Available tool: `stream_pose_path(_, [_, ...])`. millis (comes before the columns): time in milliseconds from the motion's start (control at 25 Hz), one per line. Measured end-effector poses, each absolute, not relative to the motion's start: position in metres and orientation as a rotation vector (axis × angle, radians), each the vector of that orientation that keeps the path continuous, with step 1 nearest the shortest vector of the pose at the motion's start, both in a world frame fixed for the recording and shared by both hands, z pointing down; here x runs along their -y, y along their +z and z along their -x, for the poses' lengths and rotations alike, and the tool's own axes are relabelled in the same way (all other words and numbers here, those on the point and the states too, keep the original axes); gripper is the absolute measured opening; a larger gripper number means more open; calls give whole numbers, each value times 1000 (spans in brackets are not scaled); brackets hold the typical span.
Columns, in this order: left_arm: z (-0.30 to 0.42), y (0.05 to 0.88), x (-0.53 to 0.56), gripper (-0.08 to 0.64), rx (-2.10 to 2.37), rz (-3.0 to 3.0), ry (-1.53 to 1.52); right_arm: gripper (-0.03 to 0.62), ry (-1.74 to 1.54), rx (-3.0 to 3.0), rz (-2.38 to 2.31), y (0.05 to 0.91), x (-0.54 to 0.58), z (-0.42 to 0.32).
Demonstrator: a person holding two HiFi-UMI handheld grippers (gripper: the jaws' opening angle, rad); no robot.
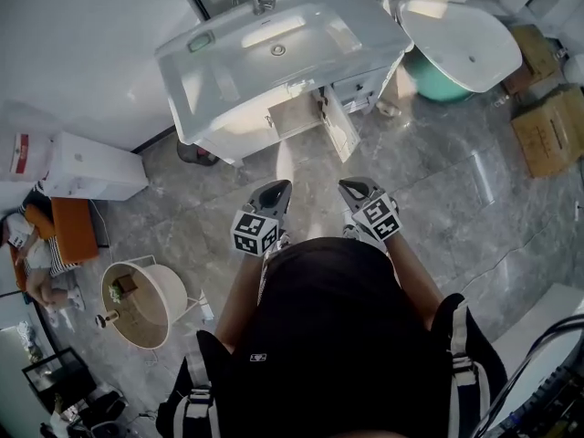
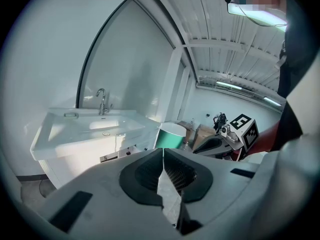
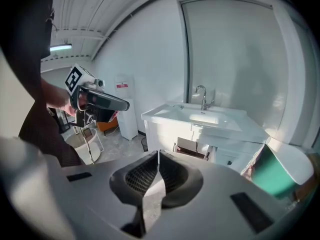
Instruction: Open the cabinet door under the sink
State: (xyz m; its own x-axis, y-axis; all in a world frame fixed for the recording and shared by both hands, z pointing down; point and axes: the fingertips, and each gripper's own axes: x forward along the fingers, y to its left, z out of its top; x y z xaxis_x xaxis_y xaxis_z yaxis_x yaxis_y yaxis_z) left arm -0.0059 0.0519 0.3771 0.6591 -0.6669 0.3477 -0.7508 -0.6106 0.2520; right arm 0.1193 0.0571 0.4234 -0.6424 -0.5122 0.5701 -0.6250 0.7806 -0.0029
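Note:
The white sink (image 1: 274, 48) stands on a white vanity against the wall, ahead of me. Under it the cabinet opening (image 1: 292, 117) shows, with one white door (image 1: 339, 128) swung out toward me. My left gripper (image 1: 279, 188) and right gripper (image 1: 351, 188) hover side by side above the floor, well short of the vanity. Both are shut and hold nothing. In the left gripper view the shut jaws (image 2: 163, 154) point toward the sink (image 2: 90, 126). The right gripper view has its shut jaws (image 3: 158, 156) aimed at the open cabinet (image 3: 192, 146).
A white freestanding tub (image 1: 461, 48) with a green underside sits right of the vanity, and cardboard boxes (image 1: 547, 126) lie beyond it. At the left are a low white unit (image 1: 91, 167), a round beige basket (image 1: 141, 304) and a seated person (image 1: 36, 254). Grey marble floor (image 1: 438, 199) lies between.

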Motion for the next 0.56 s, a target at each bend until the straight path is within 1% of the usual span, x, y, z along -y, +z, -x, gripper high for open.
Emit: stream_pose_path(560, [10, 383, -36, 18, 1131, -2480, 330, 66, 286, 2398, -817, 433, -43, -123])
